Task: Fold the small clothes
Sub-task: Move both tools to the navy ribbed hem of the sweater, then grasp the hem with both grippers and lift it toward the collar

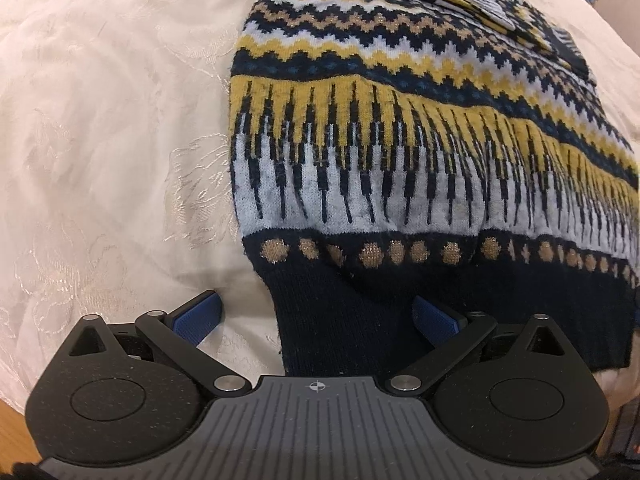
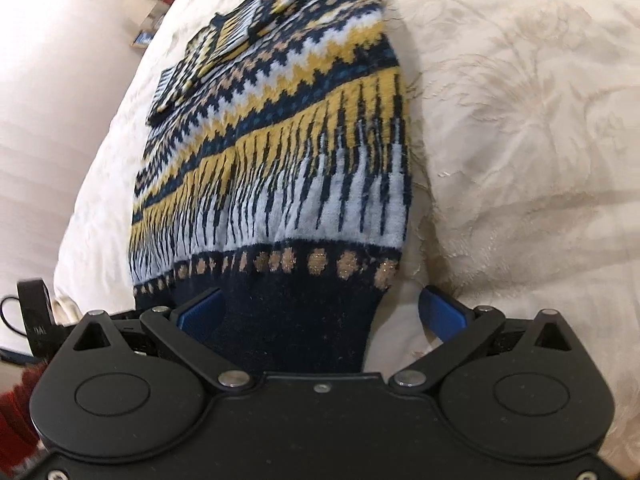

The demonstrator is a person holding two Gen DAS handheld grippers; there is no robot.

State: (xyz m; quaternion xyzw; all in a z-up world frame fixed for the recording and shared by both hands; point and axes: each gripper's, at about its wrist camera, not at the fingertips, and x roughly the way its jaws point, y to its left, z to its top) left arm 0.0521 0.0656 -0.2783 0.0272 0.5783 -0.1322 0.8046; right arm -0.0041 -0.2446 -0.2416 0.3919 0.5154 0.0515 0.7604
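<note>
- Patterned knit sweater (image 1: 400, 128) lies flat on a cream embroidered bedspread (image 1: 100, 140); bands of navy, mustard, pale blue and tan zigzags, a row of glittery tan dots above a dark navy ribbed hem (image 1: 360, 320).
- Sleeves look folded in across the upper part of the sweater, seen at the far end in both views.
- Left gripper (image 1: 316, 314) sits at the sweater's left hem corner; jaws spread wide, not clamped. Left blue pad (image 1: 198, 316) is over bare bedspread, right blue pad (image 1: 436, 316) over the navy hem.
- Right gripper (image 2: 320, 312) sits at the opposite hem corner (image 2: 300, 320); jaws spread wide too. Its left pad (image 2: 200, 312) lies on the navy rib, right pad (image 2: 442, 312) off the fabric on the bedspread.
- Hem corner sits between each pair of jaws; cannot tell if pads press the cloth.
- Small blurred items (image 2: 150, 26) beyond the bed edge, too unclear to name.
</note>
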